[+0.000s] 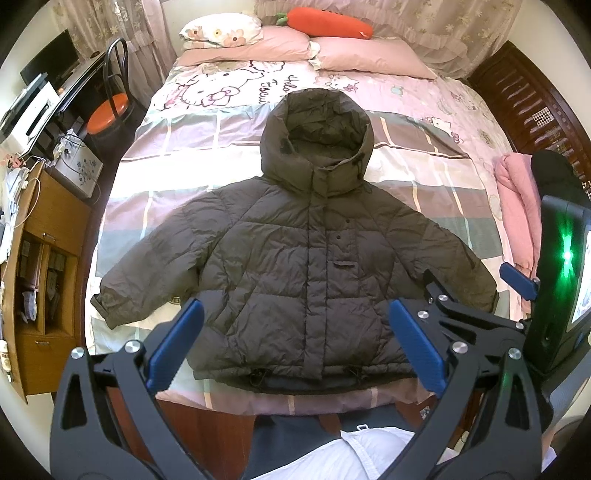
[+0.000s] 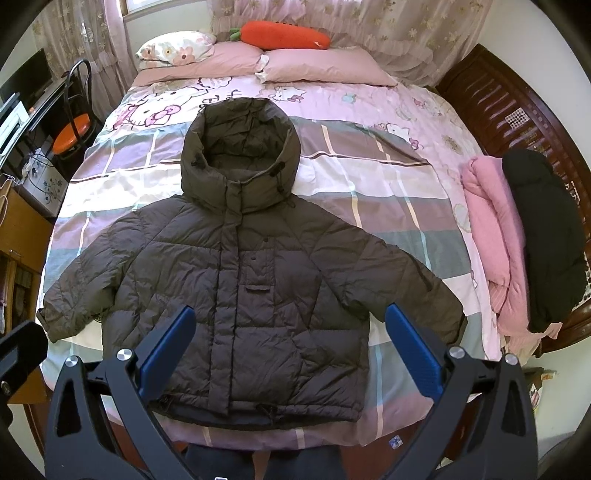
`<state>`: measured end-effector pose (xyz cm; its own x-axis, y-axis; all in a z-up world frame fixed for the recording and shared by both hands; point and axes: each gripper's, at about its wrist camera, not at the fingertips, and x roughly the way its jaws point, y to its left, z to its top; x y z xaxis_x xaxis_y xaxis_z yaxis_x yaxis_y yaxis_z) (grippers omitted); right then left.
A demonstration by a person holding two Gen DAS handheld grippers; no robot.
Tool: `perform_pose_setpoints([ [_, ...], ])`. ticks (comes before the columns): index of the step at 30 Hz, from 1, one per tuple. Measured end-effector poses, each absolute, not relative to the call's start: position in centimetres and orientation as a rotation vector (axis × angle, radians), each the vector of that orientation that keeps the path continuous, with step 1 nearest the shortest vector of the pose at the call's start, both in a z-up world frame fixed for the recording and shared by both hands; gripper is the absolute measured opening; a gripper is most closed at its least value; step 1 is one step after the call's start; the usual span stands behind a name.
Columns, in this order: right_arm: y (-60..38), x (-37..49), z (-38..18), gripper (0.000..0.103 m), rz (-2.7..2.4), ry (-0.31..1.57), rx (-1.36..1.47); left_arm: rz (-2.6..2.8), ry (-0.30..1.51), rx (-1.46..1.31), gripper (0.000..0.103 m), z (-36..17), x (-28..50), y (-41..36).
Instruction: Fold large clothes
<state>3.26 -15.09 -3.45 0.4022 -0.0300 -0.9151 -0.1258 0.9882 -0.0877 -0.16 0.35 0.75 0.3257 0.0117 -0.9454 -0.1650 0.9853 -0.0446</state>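
Note:
A dark olive hooded puffer jacket point(image 1: 295, 266) lies flat, front up, on the bed, sleeves spread to both sides and hood toward the pillows; it also shows in the right wrist view point(image 2: 255, 291). My left gripper point(image 1: 295, 317) is open and empty, held above the jacket's lower hem. My right gripper point(image 2: 290, 325) is open and empty, also above the lower part of the jacket. The right gripper point(image 1: 517, 282) also shows at the right edge of the left wrist view.
The bed point(image 2: 388, 177) has a pink patterned cover, pillows point(image 2: 321, 66) and a carrot plush point(image 2: 282, 35) at the head. Folded pink point(image 2: 491, 236) and black point(image 2: 546, 236) garments lie at the right edge. A chair point(image 1: 110, 103) and wooden cabinet point(image 1: 40, 277) stand left.

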Motion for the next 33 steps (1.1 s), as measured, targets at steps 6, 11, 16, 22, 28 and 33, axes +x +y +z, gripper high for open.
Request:
perform_pose_setpoints([
  [6, -15.19, 3.33, -3.44, 0.102, 0.062, 1.156, -0.152, 0.118, 1.233, -0.143, 0.101, 0.78, -0.14, 0.34],
  [11, -15.21, 3.34, -3.44, 0.102, 0.063, 1.157, -0.152, 0.117, 1.234, -0.143, 0.101, 0.8, -0.15, 0.32],
  [16, -15.24, 3.38, -3.37, 0.102, 0.064, 1.158, -0.152, 0.119, 1.233, -0.141, 0.101, 0.66, -0.24, 0.3],
  [22, -15.18, 3.33, -3.5, 0.102, 0.064, 1.158, -0.15, 0.119, 1.234, -0.14, 0.101, 0.66, -0.23, 0.3],
  [28, -15.16, 3.37, -3.52, 0.102, 0.063, 1.16, -0.149, 0.116, 1.234, -0.138, 0.101, 0.65, -0.27, 0.38],
  [33, -15.18, 3.4, -3.48, 0.102, 0.064, 1.16, -0.15, 0.117, 1.234, -0.14, 0.101, 0.63, -0.31, 0.37],
])
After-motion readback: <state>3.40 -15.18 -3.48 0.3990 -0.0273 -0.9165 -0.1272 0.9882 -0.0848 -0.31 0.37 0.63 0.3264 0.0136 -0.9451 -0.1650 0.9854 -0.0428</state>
